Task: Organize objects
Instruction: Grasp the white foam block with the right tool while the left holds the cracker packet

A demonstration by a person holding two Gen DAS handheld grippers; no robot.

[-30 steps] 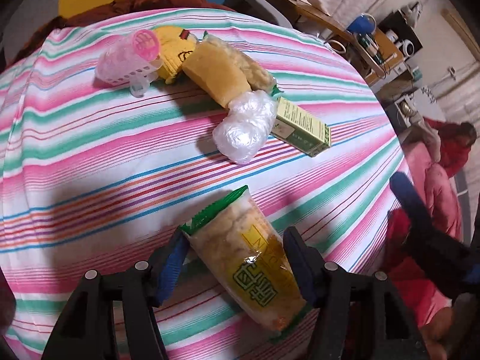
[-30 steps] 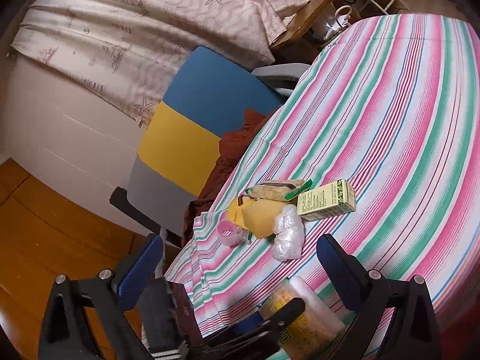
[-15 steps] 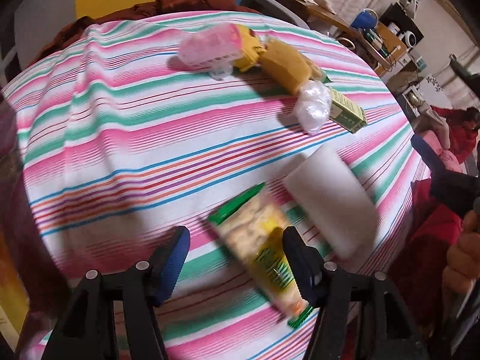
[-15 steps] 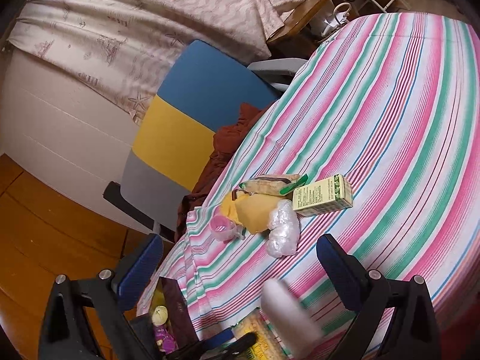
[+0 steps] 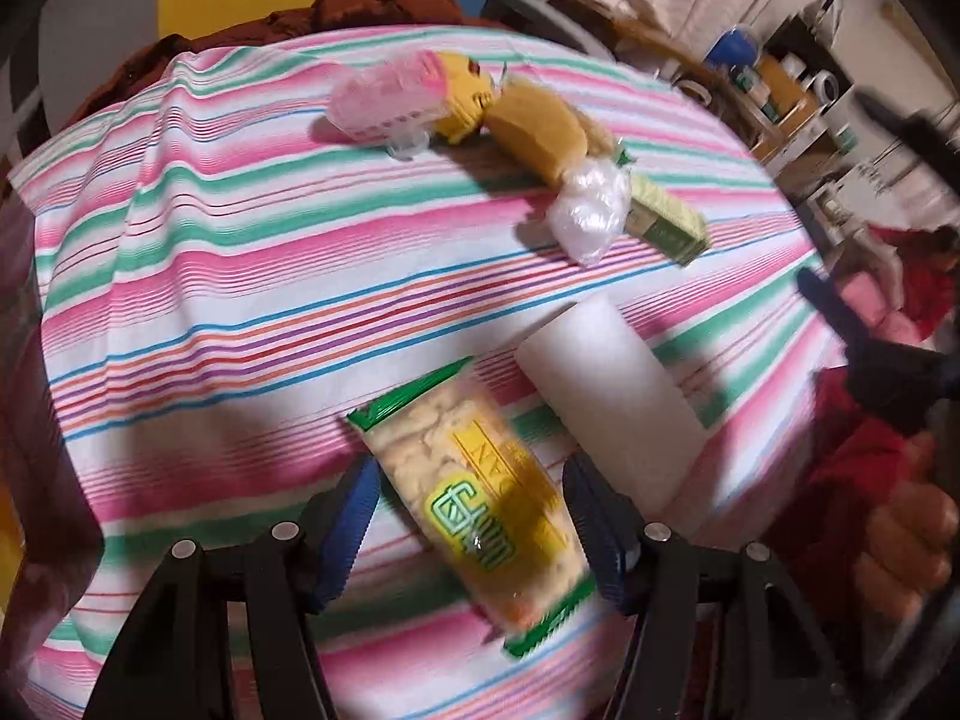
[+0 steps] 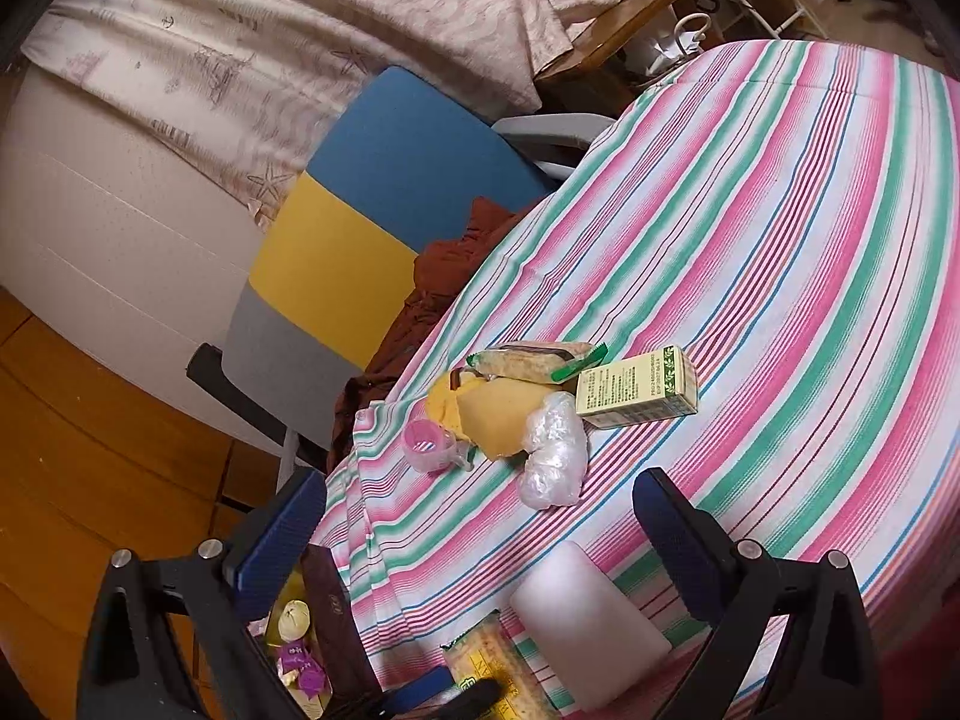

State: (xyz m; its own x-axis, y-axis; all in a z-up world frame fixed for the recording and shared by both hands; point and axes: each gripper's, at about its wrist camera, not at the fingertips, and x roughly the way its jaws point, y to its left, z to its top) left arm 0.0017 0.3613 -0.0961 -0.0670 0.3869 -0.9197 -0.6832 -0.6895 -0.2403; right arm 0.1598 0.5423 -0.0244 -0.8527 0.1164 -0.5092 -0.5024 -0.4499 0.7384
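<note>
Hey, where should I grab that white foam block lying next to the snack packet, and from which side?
Grip the white foam block across its two long sides, near the middle, coming down from above. It lies flat on the striped tablecloth with its top exposed. The green-edged snack packet sits close along one side, so slide that finger in carefully. The right gripper is open above it.

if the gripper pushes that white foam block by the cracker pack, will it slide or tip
The white rectangular foam block lies flat on its broad face on the striped tablecloth, so it would probably slide rather than tip. It looks like foam, likely light and a little squashy. The loose cloth may bunch, and the green-edged cracker pack lies close beside it.
</note>
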